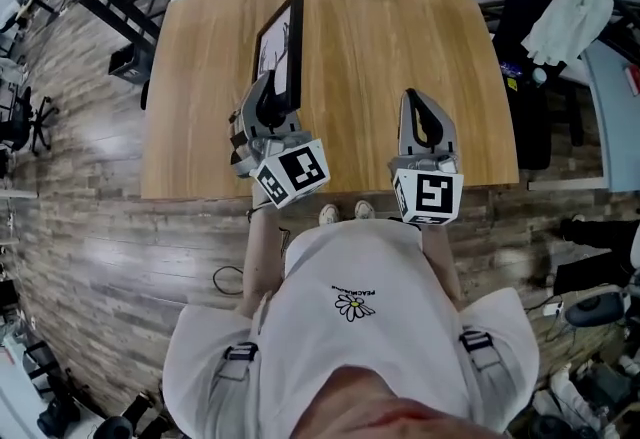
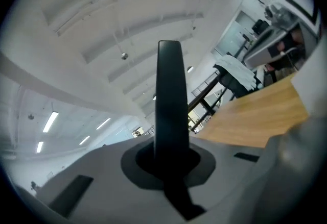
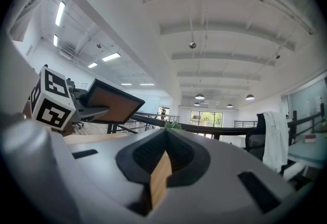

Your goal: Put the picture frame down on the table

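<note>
- Lighting: bright and even, supplied by ceiling strip lights [image 3: 60, 13] above the bench [image 1: 400, 47].
- Shadows on the bench: soft and faint.
- Glare: a pale sheen on the floor [image 1: 95, 142] left of the bench.
- Distortion: heavy fisheye bending in all views; both claw views have black corners.
- Left claw view: the picture frame [image 2: 170, 90] reads as a dark silhouette against the bright ceiling; the left claw [image 2: 171, 167] body is out of focus.

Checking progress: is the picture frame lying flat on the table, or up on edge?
On edge, not flat: the left tool is shut on the picture frame, holding it edge-up over the table.
</note>
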`<move>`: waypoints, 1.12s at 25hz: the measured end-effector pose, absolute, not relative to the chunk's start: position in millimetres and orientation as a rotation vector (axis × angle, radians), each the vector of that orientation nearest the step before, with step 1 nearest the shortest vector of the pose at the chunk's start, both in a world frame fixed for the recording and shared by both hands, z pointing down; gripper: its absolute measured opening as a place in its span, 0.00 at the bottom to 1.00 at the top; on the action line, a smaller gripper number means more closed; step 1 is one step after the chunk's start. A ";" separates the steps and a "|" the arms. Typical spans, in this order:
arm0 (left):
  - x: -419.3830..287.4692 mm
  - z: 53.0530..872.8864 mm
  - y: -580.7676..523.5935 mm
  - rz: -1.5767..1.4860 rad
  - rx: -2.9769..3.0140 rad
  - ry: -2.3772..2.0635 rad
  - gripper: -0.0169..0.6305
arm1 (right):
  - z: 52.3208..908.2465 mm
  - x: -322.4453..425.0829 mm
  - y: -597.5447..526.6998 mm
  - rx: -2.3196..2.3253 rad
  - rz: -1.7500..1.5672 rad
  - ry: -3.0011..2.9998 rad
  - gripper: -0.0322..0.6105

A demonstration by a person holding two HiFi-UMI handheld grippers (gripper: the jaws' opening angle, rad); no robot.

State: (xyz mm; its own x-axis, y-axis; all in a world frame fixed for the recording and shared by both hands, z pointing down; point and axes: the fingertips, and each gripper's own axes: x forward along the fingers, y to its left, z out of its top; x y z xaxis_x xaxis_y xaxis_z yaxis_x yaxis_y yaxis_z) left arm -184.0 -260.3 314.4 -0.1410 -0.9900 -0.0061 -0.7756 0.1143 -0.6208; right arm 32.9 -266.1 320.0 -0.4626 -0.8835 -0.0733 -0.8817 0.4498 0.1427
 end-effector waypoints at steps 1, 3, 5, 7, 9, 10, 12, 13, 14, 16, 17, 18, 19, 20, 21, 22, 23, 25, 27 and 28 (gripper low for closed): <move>-183.4 319.2 -266.2 -0.750 -1.713 1.945 0.06 | 321.8 33.6 -266.7 1.622 -0.249 -2.657 0.07; -185.0 332.0 -274.8 -0.872 -1.717 1.903 0.06 | 326.8 36.4 -264.8 1.631 -0.234 -2.638 0.07; -186.9 346.3 -281.2 -0.983 -1.713 1.864 0.06 | 332.7 39.3 -260.5 1.642 -0.212 -2.621 0.07; -186.5 359.4 -289.0 -1.062 -1.714 1.803 0.06 | 336.7 41.0 -257.8 1.648 -0.202 -2.607 0.07; -184.3 372.2 -295.4 -1.138 -1.715 1.723 0.06 | 338.6 41.9 -256.1 1.652 -0.198 -2.595 0.07; -183.1 379.1 -297.0 -1.179 -1.714 1.680 0.06 | 339.3 42.2 -255.0 1.651 -0.198 -2.590 0.07; -180.6 394.4 -298.5 -1.254 -1.718 1.607 0.06 | 340.9 43.5 -253.1 1.649 -0.197 -2.580 0.07; -179.3 402.9 -299.3 -1.283 -1.723 1.580 0.06 | 341.7 44.6 -252.3 1.649 -0.195 -2.576 0.07; -178.3 412.1 -300.7 -1.308 -1.727 1.558 0.06 | 342.7 45.6 -251.6 1.650 -0.193 -2.572 0.07; -176.5 432.8 -305.0 -1.345 -1.738 1.517 0.06 | 343.9 47.5 -249.8 1.654 -0.190 -2.563 0.07; -175.7 444.2 -307.3 -1.359 -1.744 1.497 0.06 | 343.6 48.8 -248.4 1.660 -0.191 -2.558 0.07; -175.3 455.9 -308.9 -1.376 -1.747 1.480 0.06 | 342.7 50.3 -246.5 1.668 -0.194 -2.552 0.07; -175.8 467.3 -309.6 -1.398 -1.748 1.469 0.06 | 341.6 52.1 -244.3 1.676 -0.199 -2.547 0.07; -177.2 477.6 -309.6 -1.421 -1.748 1.466 0.06 | 340.6 54.0 -242.2 1.683 -0.203 -2.541 0.07; -178.8 486.5 -309.6 -1.441 -1.748 1.468 0.06 | 340.3 56.1 -240.8 1.689 -0.205 -2.536 0.07; -180.1 493.9 -310.1 -1.458 -1.746 1.469 0.06 | 340.6 58.4 -240.2 1.695 -0.204 -2.531 0.07; -180.7 500.5 -311.1 -1.474 -1.741 1.461 0.06 | 341.6 61.0 -240.2 1.701 -0.200 -2.523 0.07; -179.9 512.7 -313.6 -1.504 -1.722 1.418 0.06 | 344.4 65.6 -240.0 1.711 -0.189 -2.506 0.07; -178.6 525.1 -314.7 -1.533 -1.715 1.365 0.06 | 345.8 67.6 -237.9 1.718 -0.186 -2.491 0.07; -178.1 531.2 -314.6 -1.547 -1.719 1.343 0.06 | 345.8 67.9 -236.3 1.720 -0.188 -2.485 0.07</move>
State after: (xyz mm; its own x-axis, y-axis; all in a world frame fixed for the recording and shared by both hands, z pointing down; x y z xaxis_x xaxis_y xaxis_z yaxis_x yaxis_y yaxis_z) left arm -178.1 -314.6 531.2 -0.1109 -0.8716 0.4775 -0.3500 -0.4154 -0.8396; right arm 67.9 -236.3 345.8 -0.3504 -0.9363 0.0229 -0.9222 0.3491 0.1664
